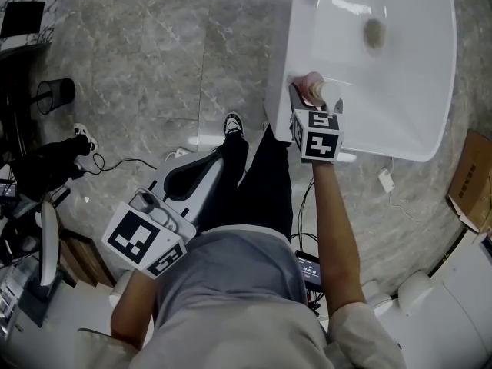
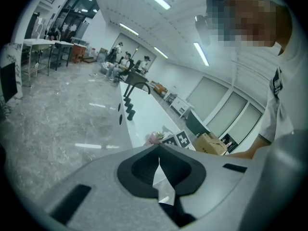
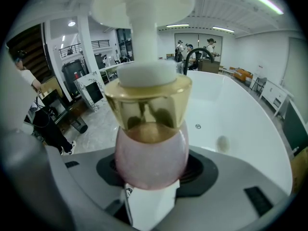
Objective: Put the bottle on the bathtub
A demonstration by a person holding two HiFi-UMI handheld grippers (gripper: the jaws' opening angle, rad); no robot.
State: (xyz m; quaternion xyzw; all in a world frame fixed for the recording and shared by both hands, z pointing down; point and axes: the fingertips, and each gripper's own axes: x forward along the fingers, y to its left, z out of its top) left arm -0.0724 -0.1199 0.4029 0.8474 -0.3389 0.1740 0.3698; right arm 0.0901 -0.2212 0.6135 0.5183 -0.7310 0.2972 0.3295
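- One bottle [image 3: 151, 150] is in play: pink body, gold collar, white pump. It is upright and pinched low on its body between the jaws of the right claw [image 1: 306, 97]
- In the head view it sits at about 1 o'clock from the person, over the near corner of the bathtub [image 1: 298, 44] rim; I cannot tell whether its base already touches the rim
- The left claw [image 2: 160, 174] has its jaws together on nothing. It is held low at about 8 o'clock, well apart from the tub, and looks to have no part in this step
- The step in hand looks like the set-down itself, so the task is probably close to its end
- To do it well, keep the bottle plumb and lower it straight until the base is flat on the rim; the pump head makes it top-heavy, so any tilt counts
- Centre the base across the ledge: the basin falls away toward 3 o'clock and the floor lies toward 9 o'clock, and the glossy white surface will likely let a skewed base slide
- Part the jaws slowly and evenly, so that neither drags the bottle sideways
- Draw the claw back toward 6 o'clock, along its own line, rather than lifting past the pump
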